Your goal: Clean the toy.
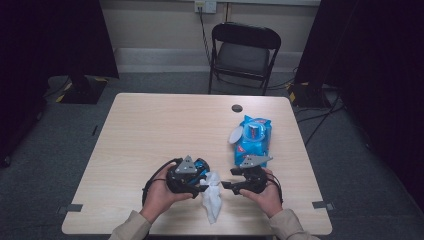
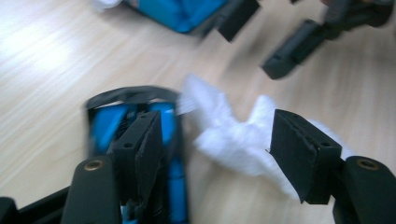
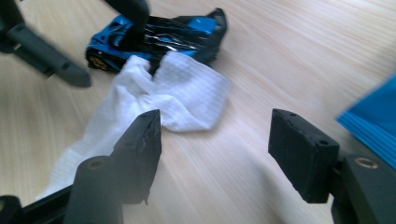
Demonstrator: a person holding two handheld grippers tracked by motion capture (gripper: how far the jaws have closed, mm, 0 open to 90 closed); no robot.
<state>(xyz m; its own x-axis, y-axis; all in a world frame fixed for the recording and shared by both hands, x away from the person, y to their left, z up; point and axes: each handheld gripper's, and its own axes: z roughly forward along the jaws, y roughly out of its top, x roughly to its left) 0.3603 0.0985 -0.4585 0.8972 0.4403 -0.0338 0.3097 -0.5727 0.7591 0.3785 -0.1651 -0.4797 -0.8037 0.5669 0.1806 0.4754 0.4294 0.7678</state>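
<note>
Wipe (image 1: 212,196) | betw. both hand-held grippers | L (image 2: 215,149) & R (image 3: 215,149): released, nothing gripped | toy car (image 3: 154,39) by L

Your high view looks forward and down over the whole worktop (image 1: 150,130) from its near edge. Each tool camera sits close above the near part, both sharing the white wipe (image 2: 233,135) and blue toy car (image 3: 159,37).

Toy car (image 1: 201,165) mostly behind left hand-held gripper (image 1: 200,186)
</note>
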